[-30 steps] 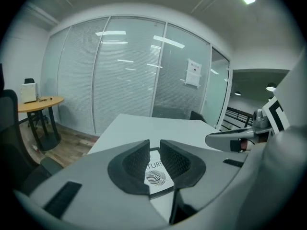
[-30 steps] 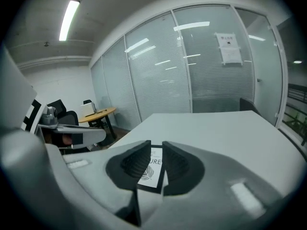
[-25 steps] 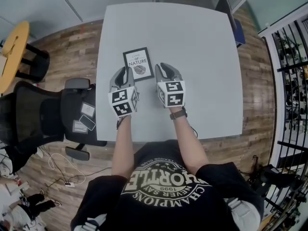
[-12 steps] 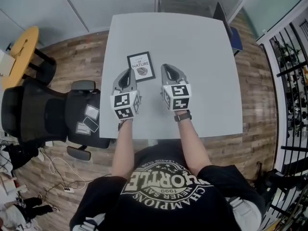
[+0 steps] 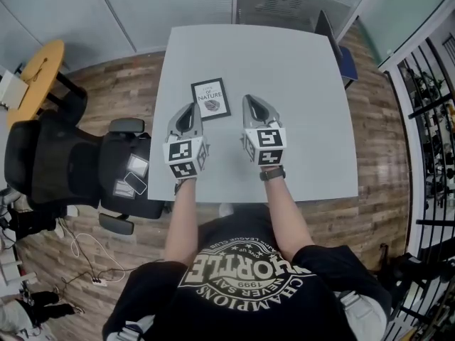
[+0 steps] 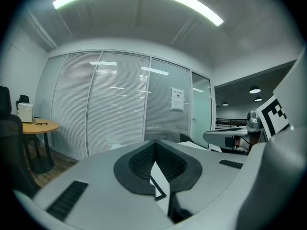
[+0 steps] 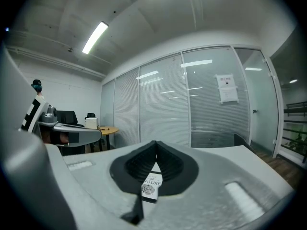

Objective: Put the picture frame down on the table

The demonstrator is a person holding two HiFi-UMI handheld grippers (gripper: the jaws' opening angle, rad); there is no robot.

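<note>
The picture frame, black-edged with a white "Nature" print, lies flat on the grey table, left of centre. My left gripper hovers just in front of it and slightly to its left, shut with nothing in it. My right gripper is to the frame's right, also shut and empty. In the left gripper view the jaws meet at their tips, and a corner of the frame shows through the gap below. The right gripper view shows its jaws closed the same way, with the frame visible beyond.
A black office chair stands off the table's left edge, with a yellow round table behind it. A dark flat item sits at the table's far right corner. A black railing runs along the right.
Both grippers have drawn back slightly toward the person, away from the frame. The frame stays flat on the table. The head view has shifted a little.
</note>
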